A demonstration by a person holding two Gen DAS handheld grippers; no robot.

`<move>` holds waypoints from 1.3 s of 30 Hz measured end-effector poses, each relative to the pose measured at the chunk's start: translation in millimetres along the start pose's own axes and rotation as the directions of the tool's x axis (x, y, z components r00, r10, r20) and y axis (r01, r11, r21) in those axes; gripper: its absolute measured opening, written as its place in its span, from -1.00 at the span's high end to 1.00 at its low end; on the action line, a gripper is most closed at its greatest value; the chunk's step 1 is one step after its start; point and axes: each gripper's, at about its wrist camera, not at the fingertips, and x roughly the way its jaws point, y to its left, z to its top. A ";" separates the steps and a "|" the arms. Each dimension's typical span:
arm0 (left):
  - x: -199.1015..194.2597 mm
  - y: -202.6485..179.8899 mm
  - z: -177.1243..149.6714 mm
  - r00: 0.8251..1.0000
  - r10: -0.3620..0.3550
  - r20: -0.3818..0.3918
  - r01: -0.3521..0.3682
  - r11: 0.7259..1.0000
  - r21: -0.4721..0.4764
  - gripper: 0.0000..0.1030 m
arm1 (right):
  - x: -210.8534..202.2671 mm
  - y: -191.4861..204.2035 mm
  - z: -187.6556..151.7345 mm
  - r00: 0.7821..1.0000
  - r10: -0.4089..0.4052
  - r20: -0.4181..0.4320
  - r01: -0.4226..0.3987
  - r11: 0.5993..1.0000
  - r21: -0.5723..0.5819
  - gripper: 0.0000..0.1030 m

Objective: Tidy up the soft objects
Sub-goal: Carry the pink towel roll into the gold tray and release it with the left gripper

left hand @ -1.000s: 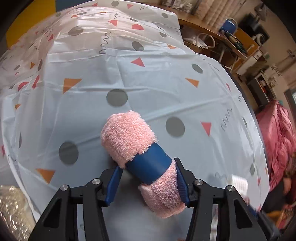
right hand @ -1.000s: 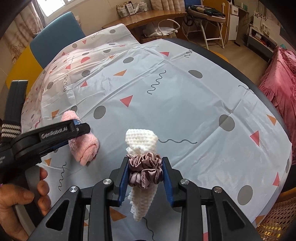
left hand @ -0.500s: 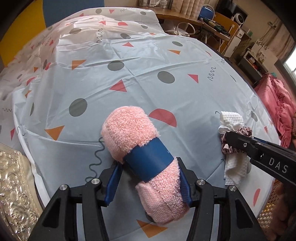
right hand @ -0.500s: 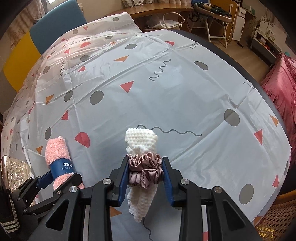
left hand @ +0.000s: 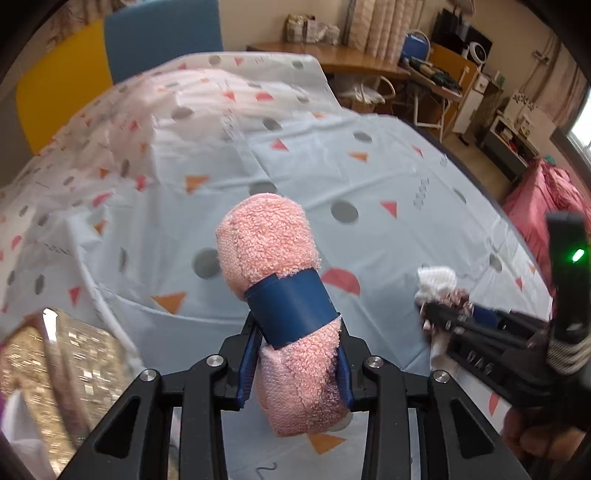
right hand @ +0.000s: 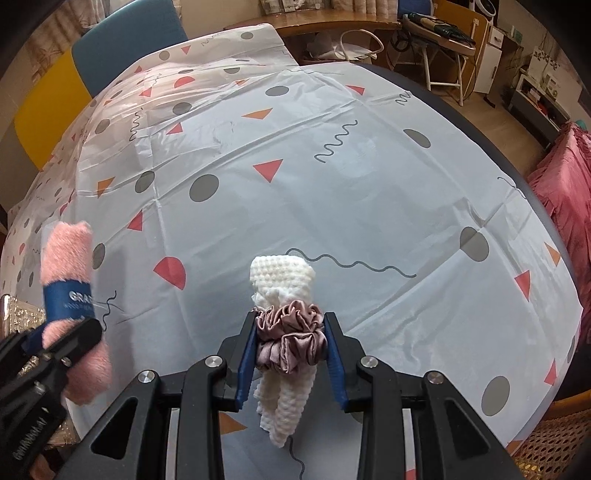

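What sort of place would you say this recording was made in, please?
Probably a lived-in home room, not a lab. A round table wears a patterned tablecloth, a wooden desk stands by the wall, and pink bedding lies to the right. Each gripper holds a rolled towel.

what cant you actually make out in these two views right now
- Print on the dark blue paper band around the rolled pink terry towel: right wrist view shows "GRA", the rest curves away; the smaller line is too small.
- Shiny gold patterned item: blurred and cut by the left edge in the left wrist view.
- Lower end of the white waffle-knit cloth tied with a mauve satin scrunchie: blurred in the left wrist view.
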 end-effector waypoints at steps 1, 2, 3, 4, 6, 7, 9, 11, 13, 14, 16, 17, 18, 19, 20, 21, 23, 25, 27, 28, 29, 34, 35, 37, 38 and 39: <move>-5.6 3.3 5.0 1.000 0.003 0.012 -0.003 1.000 -0.004 0.30 | 0.3 1.2 -0.8 1.000 -0.002 -0.001 0.001 1.000 -0.008 0.35; -13.0 8.0 9.3 1.000 0.012 0.024 -0.011 1.000 -0.012 0.30 | 0.9 2.5 -1.3 1.000 -0.005 -0.003 0.005 1.000 -0.015 0.35; -18.0 12.1 13.2 0.999 0.021 0.034 -0.020 1.000 -0.018 0.30 | 1.5 3.0 -1.9 1.000 -0.007 -0.006 0.007 1.000 -0.018 0.34; -23.8 16.9 16.2 0.999 0.029 0.046 -0.028 0.999 -0.023 0.30 | 2.8 2.7 -2.3 1.000 -0.008 -0.012 0.008 1.000 -0.019 0.34; -32.2 26.9 22.9 0.997 0.045 0.062 -0.043 0.998 -0.038 0.30 | 5.2 0.6 -2.7 1.000 0.001 -0.027 -0.001 1.000 -0.006 0.34; -36.0 31.7 25.9 0.997 0.050 0.066 -0.047 0.998 -0.048 0.30 | 6.1 -0.4 -2.4 0.999 0.007 -0.032 -0.007 1.000 -0.001 0.34; -45.9 44.2 30.0 0.995 0.063 0.083 -0.057 0.996 -0.070 0.30 | 6.6 -0.4 -2.3 0.999 0.007 -0.032 -0.007 1.000 0.001 0.34; -58.1 57.6 33.7 0.991 0.081 0.104 -0.071 0.993 -0.094 0.30 | 6.1 0.9 -2.8 1.000 0.000 -0.027 0.000 1.000 -0.010 0.34; -73.2 75.0 37.7 0.987 0.097 0.124 -0.082 0.989 -0.126 0.30 | 5.7 3.7 -3.4 1.000 -0.011 -0.019 0.011 0.999 -0.031 0.34; -79.0 83.5 39.8 0.985 0.110 0.134 -0.091 0.986 -0.137 0.30 | 5.6 5.3 -3.8 1.000 -0.018 -0.014 0.018 0.999 -0.043 0.34; -92.3 101.0 41.8 0.980 0.134 0.148 -0.109 0.980 -0.167 0.29 | 4.9 9.8 -5.1 0.999 -0.032 -0.004 0.032 0.997 -0.068 0.34; -98.2 112.1 42.3 0.978 0.143 0.152 -0.113 0.976 -0.189 0.29 | 4.7 11.6 -5.7 0.999 -0.040 0.001 0.040 0.996 -0.081 0.34; -104.8 124.0 42.5 0.976 0.152 0.157 -0.117 0.970 -0.212 0.29 | 4.5 12.8 -5.9 0.999 -0.046 0.005 0.046 0.995 -0.092 0.34; -111.5 135.8 42.1 0.973 0.164 0.162 -0.124 0.964 -0.234 0.29 | 4.6 13.9 -5.8 0.999 -0.051 0.008 0.052 0.994 -0.101 0.34; -117.7 145.8 40.5 0.969 0.181 0.169 -0.135 0.958 -0.251 0.29 | 4.5 14.9 -5.9 0.998 -0.056 0.012 0.056 0.993 -0.108 0.34; -122.9 154.5 38.9 0.965 0.196 0.175 -0.146 0.954 -0.263 0.29 | 4.6 15.3 -6.0 0.998 -0.059 0.013 0.060 0.992 -0.112 0.34; -135.0 176.3 33.5 0.956 0.227 0.184 -0.166 0.940 -0.299 0.29 | 4.5 16.0 -6.3 0.998 -0.065 0.017 0.067 0.990 -0.122 0.34; -145.2 193.6 24.9 0.950 0.248 0.190 -0.177 0.928 -0.328 0.29 | 4.8 18.0 -6.6 0.997 -0.075 0.021 0.077 0.988 -0.134 0.34; -155.5 210.3 13.8 0.942 0.273 0.195 -0.193 0.916 -0.350 0.29 | 5.4 20.4 -7.1 0.996 -0.085 0.026 0.088 0.985 -0.146 0.34; -160.5 218.8 7.0 0.938 0.285 0.197 -0.202 0.911 -0.359 0.29 | 5.5 21.4 -7.3 0.996 -0.090 0.028 0.093 0.984 -0.151 0.34; -165.0 226.3 0.2 0.935 0.296 0.198 -0.208 0.905 -0.370 0.29 | 5.7 22.2 -7.6 0.995 -0.094 0.030 0.098 0.983 -0.156 0.34; -185.5 258.4 -40.4 0.918 0.340 0.205 -0.234 0.881 -0.412 0.29 | 5.2 25.4 -10.0 0.993 -0.110 0.040 0.116 0.978 -0.176 0.34; -189.2 264.5 -50.6 0.916 0.343 0.207 -0.232 0.875 -0.424 0.29 | 5.0 26.4 -10.5 0.993 -0.114 0.043 0.120 0.976 -0.182 0.34; -194.6 272.4 -67.0 0.908 0.363 0.209 -0.245 0.865 -0.439 0.29 | 5.2 29.1 -11.7 0.991 -0.125 0.048 0.132 0.972 -0.193 0.34; -197.5 276.7 -77.1 0.906 0.367 0.210 -0.244 0.860 -0.449 0.29 | 5.2 29.9 -12.1 0.991 -0.128 0.050 0.135 0.971 -0.198 0.34; -199.1 279.5 -85.2 0.905 0.370 0.210 -0.243 0.855 -0.457 0.29 | 5.2 30.6 -12.4 0.990 -0.130 0.052 0.138 0.970 -0.201 0.34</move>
